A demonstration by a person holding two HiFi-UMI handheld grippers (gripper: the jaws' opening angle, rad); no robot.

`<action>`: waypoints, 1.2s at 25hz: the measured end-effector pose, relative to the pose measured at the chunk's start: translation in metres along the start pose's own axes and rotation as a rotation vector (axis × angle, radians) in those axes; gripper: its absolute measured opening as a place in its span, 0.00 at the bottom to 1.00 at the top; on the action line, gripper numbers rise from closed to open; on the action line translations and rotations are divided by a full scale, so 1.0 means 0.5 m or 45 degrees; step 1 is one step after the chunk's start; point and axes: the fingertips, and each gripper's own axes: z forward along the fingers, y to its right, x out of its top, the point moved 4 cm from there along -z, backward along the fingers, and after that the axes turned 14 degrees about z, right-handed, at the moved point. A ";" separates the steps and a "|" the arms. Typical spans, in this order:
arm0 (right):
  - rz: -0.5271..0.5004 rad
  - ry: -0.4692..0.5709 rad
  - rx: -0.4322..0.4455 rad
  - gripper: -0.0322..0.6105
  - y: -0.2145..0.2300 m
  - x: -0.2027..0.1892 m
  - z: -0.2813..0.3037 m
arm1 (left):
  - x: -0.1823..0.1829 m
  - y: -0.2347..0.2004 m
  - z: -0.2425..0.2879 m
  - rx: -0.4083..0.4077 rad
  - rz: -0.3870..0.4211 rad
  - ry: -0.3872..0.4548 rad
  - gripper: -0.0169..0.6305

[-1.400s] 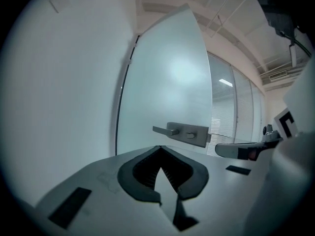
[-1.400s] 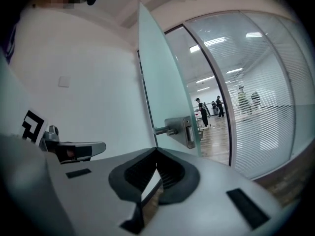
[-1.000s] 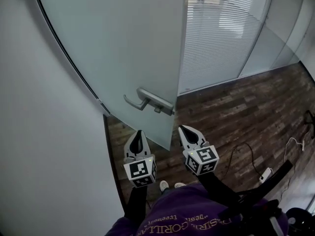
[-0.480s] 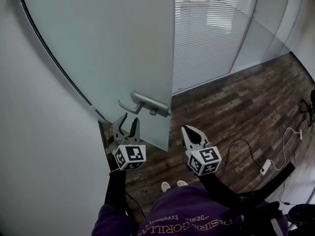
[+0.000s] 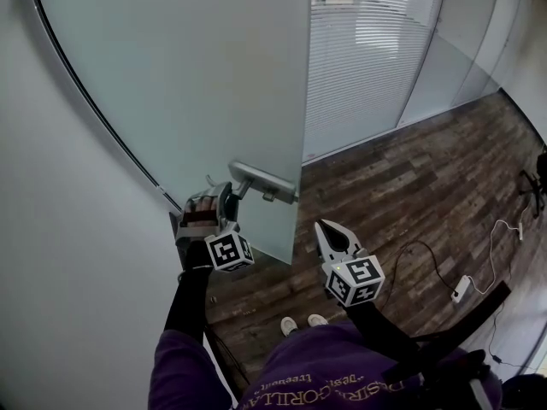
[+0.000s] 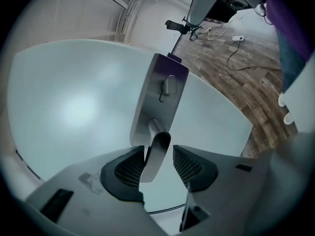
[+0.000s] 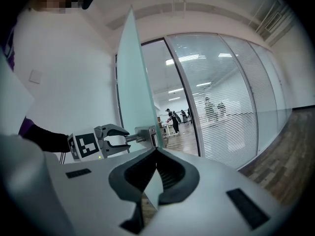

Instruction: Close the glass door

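The frosted glass door (image 5: 188,75) stands ajar, its metal lever handle (image 5: 256,180) near the free edge. My left gripper (image 5: 218,203) is at the lever's end, rolled onto its side. Its jaws are opening, and the lever (image 6: 156,154) runs between them without being clamped; the handle plate (image 6: 162,97) shows above. My right gripper (image 5: 338,237) hangs shut and empty below the door's edge. In the right gripper view the door edge (image 7: 133,92) rises ahead, the left gripper (image 7: 115,137) straddles the handle (image 7: 140,135), and the right gripper (image 7: 156,168) has its jaws together.
A white wall (image 5: 60,254) lies close on the left. A glass partition with blinds (image 5: 367,58) stands beyond the door. On the wood floor (image 5: 410,195) to the right lies a cable with a power strip (image 5: 461,289). The person's shoes (image 5: 299,321) show below.
The left gripper has gone from shut to open, rolled onto its side and moved up and left to the door handle, which is now between its jaws. The right gripper has stayed put.
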 end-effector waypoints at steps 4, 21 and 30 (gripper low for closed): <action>-0.001 0.002 -0.015 0.05 -0.001 0.003 -0.003 | 0.010 -0.011 0.002 0.046 0.018 -0.009 0.27; -0.011 0.002 -0.053 0.05 -0.043 0.055 0.010 | 0.020 -0.096 0.016 0.029 0.063 0.000 0.22; -0.046 -0.001 -0.022 0.05 -0.020 0.012 0.004 | 0.044 -0.042 0.014 -0.031 0.042 0.006 0.22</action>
